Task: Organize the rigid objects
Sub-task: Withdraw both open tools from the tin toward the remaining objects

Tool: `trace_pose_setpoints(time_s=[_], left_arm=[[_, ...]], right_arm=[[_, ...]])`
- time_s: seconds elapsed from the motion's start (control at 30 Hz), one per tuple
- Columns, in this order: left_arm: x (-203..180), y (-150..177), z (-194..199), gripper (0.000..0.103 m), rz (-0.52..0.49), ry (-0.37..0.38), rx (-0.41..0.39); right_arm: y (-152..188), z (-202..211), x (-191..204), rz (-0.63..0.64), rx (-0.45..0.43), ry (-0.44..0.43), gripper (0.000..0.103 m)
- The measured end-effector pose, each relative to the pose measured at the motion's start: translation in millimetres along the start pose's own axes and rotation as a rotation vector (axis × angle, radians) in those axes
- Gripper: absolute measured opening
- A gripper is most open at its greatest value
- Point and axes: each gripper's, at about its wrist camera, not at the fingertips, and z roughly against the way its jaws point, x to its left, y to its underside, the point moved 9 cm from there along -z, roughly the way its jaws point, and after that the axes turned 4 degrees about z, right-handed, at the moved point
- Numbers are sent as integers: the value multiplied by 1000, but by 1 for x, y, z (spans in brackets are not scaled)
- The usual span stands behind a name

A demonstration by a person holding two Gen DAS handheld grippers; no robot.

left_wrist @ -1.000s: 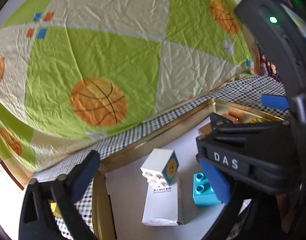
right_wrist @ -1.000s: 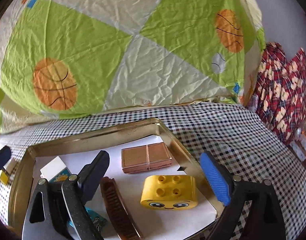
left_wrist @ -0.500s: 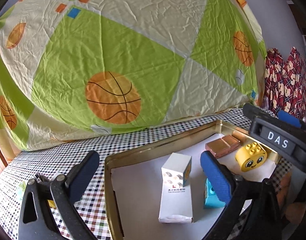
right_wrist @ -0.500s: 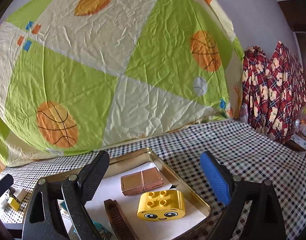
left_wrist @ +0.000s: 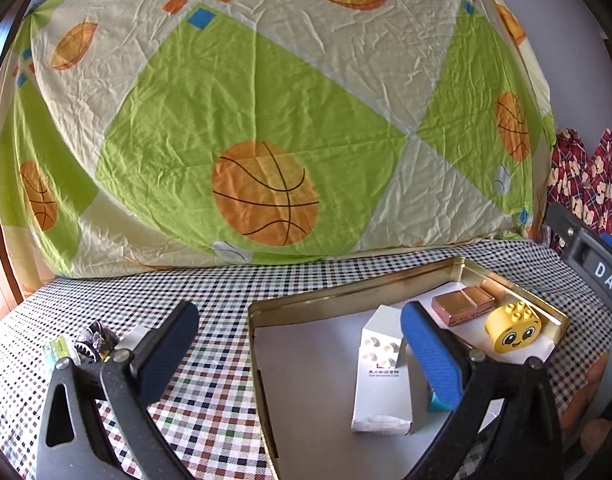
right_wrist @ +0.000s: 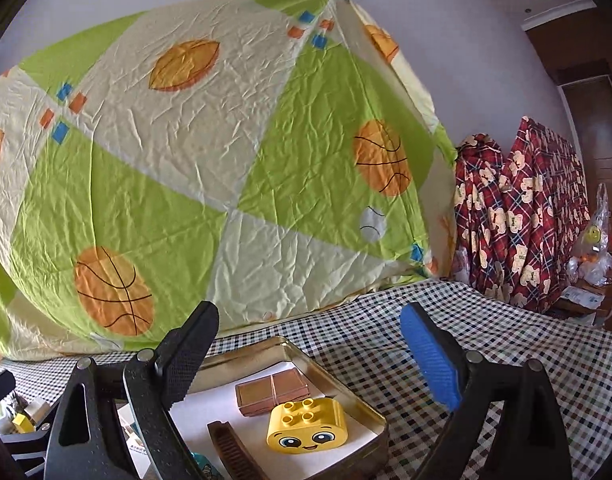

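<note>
Most of the sorting is looking done: the shallow gold metal tin (left_wrist: pixel 345 292) on the checked counter (left_wrist: pixel 210 304) is holding the yellow smiley toy brick (right_wrist: pixel 306 424), copper-coloured flat blocks (right_wrist: pixel 272 392), white cardboard box (left_wrist: pixel 381 384) w/ a white cube brick (left_wrist: pixel 379 340), and a brown comb-like piece (right_wrist: pixel 230 454). Left claw (left_wrist: pixel 298 356) and right claw (right_wrist: pixel 309 352) are both hovering released, gripping nothing. Still waiting outside, near the left claw, is a small cluttered pile (left_wrist: pixel 82 344) (too small to identify), and a teal brick (left_wrist: pixel 437 402) is mostly hiding behind a blue pad.
</note>
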Motion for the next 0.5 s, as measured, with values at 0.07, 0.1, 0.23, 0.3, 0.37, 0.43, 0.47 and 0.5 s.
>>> trace_pose_setpoints(time_s=[0.07,0.1,0.23,0.3,0.37,0.43,0.47,0.5], left_arm=[[5,1,2,102,17,1,4],[7,1,2,102,25,4,2],[14,2,5,102,50,-2,6],[17,3,7,102,55,-1,7],[20,3,11,102,59,-13,-7],[23,2,15,102,63,-22,-20],[24,2,16,102,65,-28,-21],[26,2,16,102,69,-33,-20]], right_arm=[[2,5,-1,-28,10,-1,94],[2,8,-2,-38,7,1,94],[0,17,-6,-55,-22,29,94],[1,21,-8,-70,-25,41,94],[1,25,-7,-73,-33,45,94],[-1,30,-4,-61,-50,50,94],[-2,33,-2,-53,-58,53,94],[-3,34,0,-48,-63,53,94]])
